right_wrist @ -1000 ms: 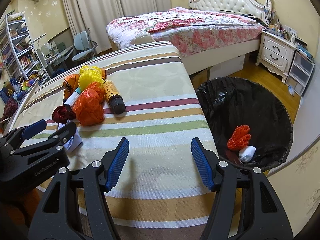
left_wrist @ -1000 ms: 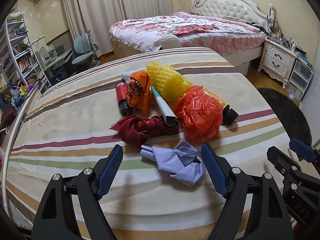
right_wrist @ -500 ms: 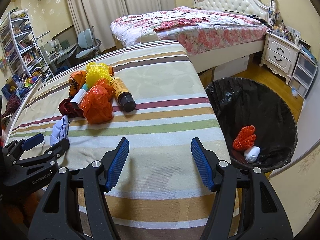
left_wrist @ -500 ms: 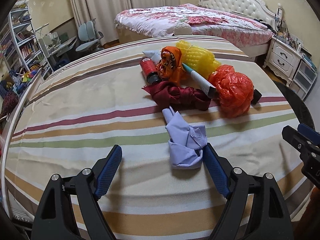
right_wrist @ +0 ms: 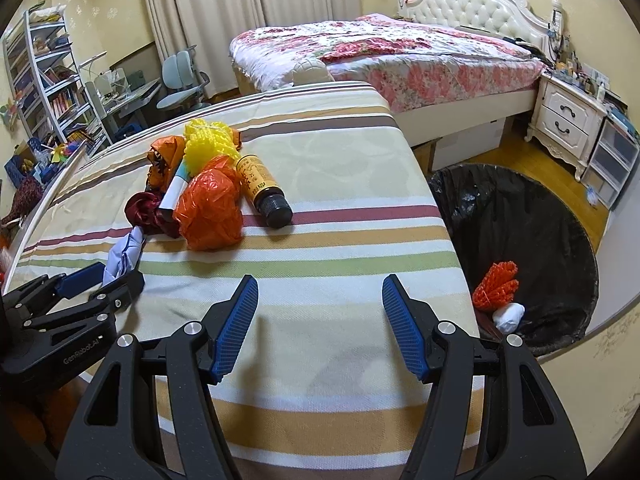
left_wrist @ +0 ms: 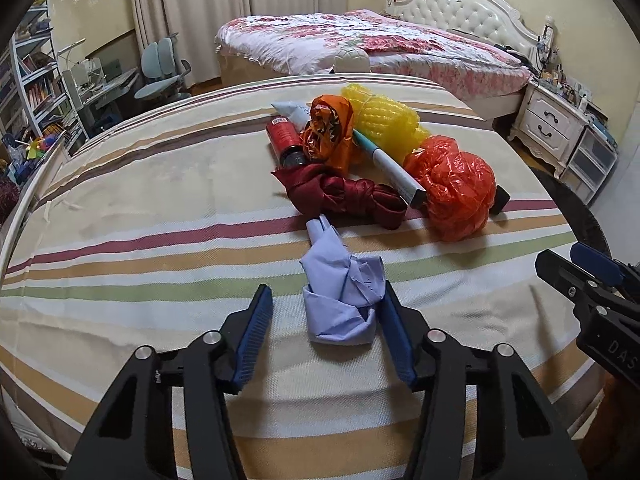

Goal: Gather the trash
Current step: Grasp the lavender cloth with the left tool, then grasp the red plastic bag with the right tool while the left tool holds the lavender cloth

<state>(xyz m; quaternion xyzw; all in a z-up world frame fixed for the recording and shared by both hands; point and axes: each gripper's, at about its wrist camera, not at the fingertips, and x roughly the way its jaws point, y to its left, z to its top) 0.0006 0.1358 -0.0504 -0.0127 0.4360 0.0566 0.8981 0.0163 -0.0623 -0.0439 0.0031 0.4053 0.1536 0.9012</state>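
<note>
A crumpled pale blue cloth (left_wrist: 344, 296) lies on the striped table (left_wrist: 120, 240), between the fingers of my open left gripper (left_wrist: 326, 320), against the right finger. Beyond it lie a dark red cloth (left_wrist: 344, 198), an orange plastic bag (left_wrist: 456, 188), a yellow foam net (left_wrist: 384, 120), a pen-like tube (left_wrist: 394, 170), a red can (left_wrist: 284, 140) and an orange wrapper (left_wrist: 330, 132). My right gripper (right_wrist: 316, 320) is open and empty over the table's near edge. A brown bottle (right_wrist: 262, 190) lies beside the bag (right_wrist: 210, 208). The left gripper (right_wrist: 96, 284) also shows there.
A black-lined trash bin (right_wrist: 520, 240) stands on the floor right of the table, holding an orange net (right_wrist: 496, 286) and a white wad (right_wrist: 508, 314). A bed (right_wrist: 400, 52), a nightstand (right_wrist: 568, 120) and shelves (right_wrist: 48, 80) stand behind.
My left gripper has moved forward and around the pale blue cloth, which now lies between its fingers. The right gripper has shifted slightly left over the table edge.
</note>
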